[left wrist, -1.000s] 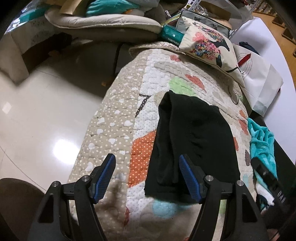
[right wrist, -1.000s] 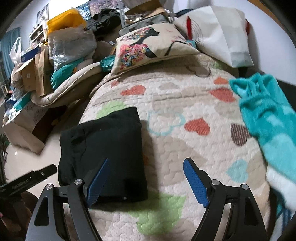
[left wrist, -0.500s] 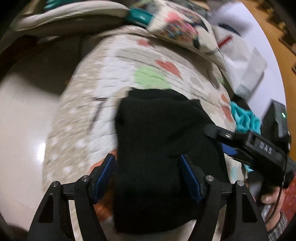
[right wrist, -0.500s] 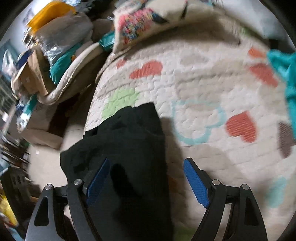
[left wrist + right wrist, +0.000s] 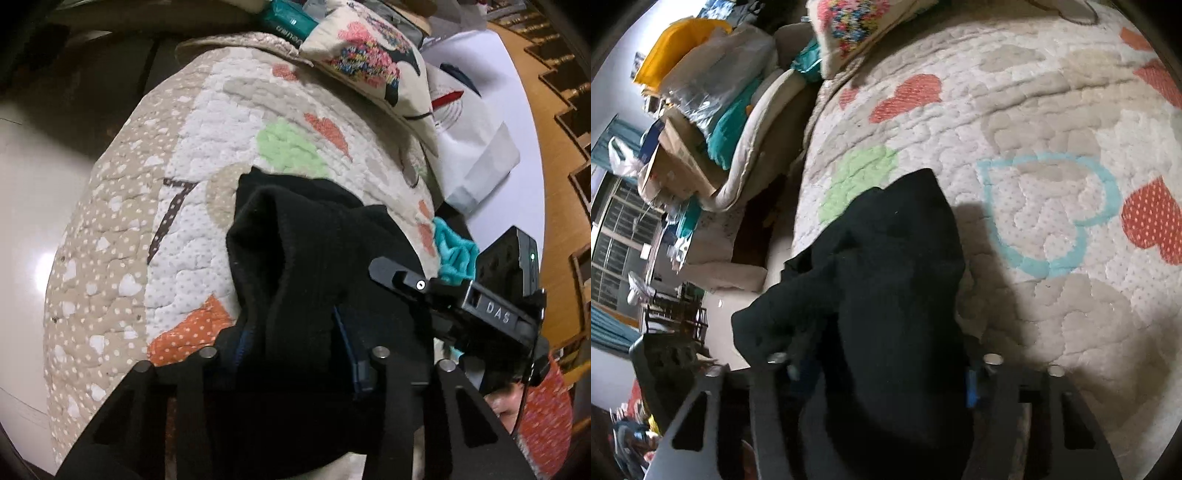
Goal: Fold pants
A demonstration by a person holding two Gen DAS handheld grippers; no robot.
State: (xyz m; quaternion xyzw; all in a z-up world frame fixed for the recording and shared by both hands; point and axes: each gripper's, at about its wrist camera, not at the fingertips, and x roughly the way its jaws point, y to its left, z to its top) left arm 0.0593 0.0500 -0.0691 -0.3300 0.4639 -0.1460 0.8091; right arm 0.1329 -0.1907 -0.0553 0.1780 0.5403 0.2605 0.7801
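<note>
Both grippers, left gripper (image 5: 295, 354) and right gripper (image 5: 882, 369), clamp bunched black pants (image 5: 314, 266) above a heart-patterned quilt (image 5: 1052, 129) in a cluttered room

The pants (image 5: 317, 266) are a black knit garment, folded into a thick, compact bundle with several stacked layers. In the left wrist view the bundle sits between the two fingers and extends forward past the fingertips, its near end filling the gap. The upper layers bulge and curl, forming a deep vertical fold left of centre. In the right wrist view the pants (image 5: 897, 266) likewise occupy the space between the fingers, tapering to a rounded far corner ahead of them, with a loose, rumpled flap spreading beyond the left finger.
</note>
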